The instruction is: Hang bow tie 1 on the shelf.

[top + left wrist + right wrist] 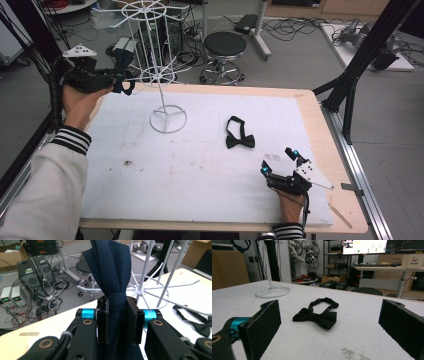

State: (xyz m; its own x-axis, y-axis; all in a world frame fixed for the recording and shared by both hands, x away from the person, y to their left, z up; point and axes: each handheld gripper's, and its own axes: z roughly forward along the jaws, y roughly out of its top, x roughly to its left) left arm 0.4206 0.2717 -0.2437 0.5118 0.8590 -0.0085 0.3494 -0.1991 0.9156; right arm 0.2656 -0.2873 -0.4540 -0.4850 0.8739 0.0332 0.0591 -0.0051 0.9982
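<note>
My left gripper (121, 76) is held up at the far left of the table, shut on the knot of a dark navy bow tie (110, 272); that navy bow tie (123, 61) hangs close to the lower ring of a white wire display stand (161, 75). The stand's spokes (160, 287) spread just behind the tie. A black bow tie (239, 135) with its strap lies flat on the white mat. My right gripper (279, 161) rests low near the front right, open, its pads (262, 325) wide apart and the black bow tie (318, 315) a little way ahead.
The white mat (200, 165) covers a wooden table (320, 120). The stand's round base (168, 119) sits on the mat's far left-centre. A black stool (225, 47), cables and electronics boxes (27, 275) lie on the floor beyond the table. A black frame post (360, 60) rises at the right.
</note>
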